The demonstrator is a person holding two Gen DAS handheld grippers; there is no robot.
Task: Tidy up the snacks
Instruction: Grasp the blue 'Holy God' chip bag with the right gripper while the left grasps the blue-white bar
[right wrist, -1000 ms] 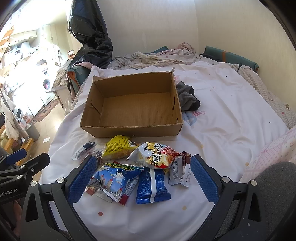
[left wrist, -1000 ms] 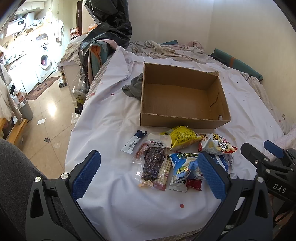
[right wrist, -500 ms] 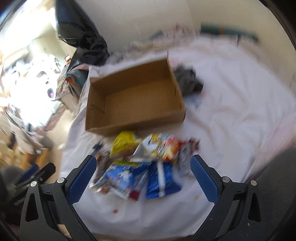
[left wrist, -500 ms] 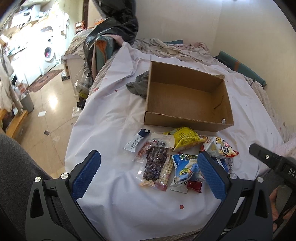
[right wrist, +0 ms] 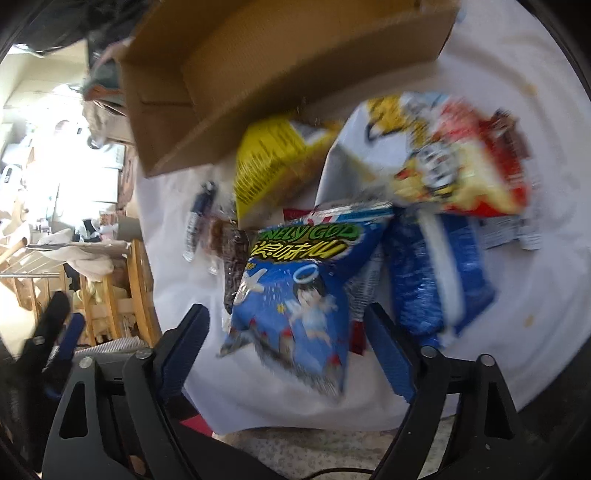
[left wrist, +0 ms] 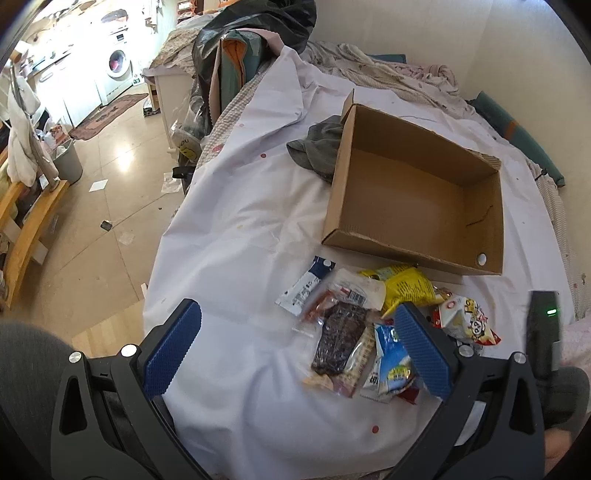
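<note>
An empty cardboard box (left wrist: 413, 199) sits on the white sheet, with a pile of snack packs in front of it. The pile holds a yellow bag (left wrist: 406, 288), a white-and-red cartoon bag (left wrist: 465, 321), a blue bag (left wrist: 391, 362), a dark jerky pack (left wrist: 340, 339) and a white-and-blue sachet (left wrist: 306, 284). My left gripper (left wrist: 299, 350) hangs open above the pile's near left side, holding nothing. My right gripper (right wrist: 286, 354) is low over the pile and its jaws are closing. The blue bag (right wrist: 295, 295) lies between them, and the pads do not press on it. The right wrist view is blurred.
A grey cloth (left wrist: 317, 147) lies against the box's left wall. Black bags and clothes (left wrist: 258, 29) are heaped at the bed's far left corner, with rumpled bedding (left wrist: 388, 74) behind. The bed edge drops to a tiled floor (left wrist: 110, 184) on the left.
My right gripper has dropped and tipped down onto the snack pile, its jaws narrowing around the blue bag. My left gripper has shifted left and rolled a little.
</note>
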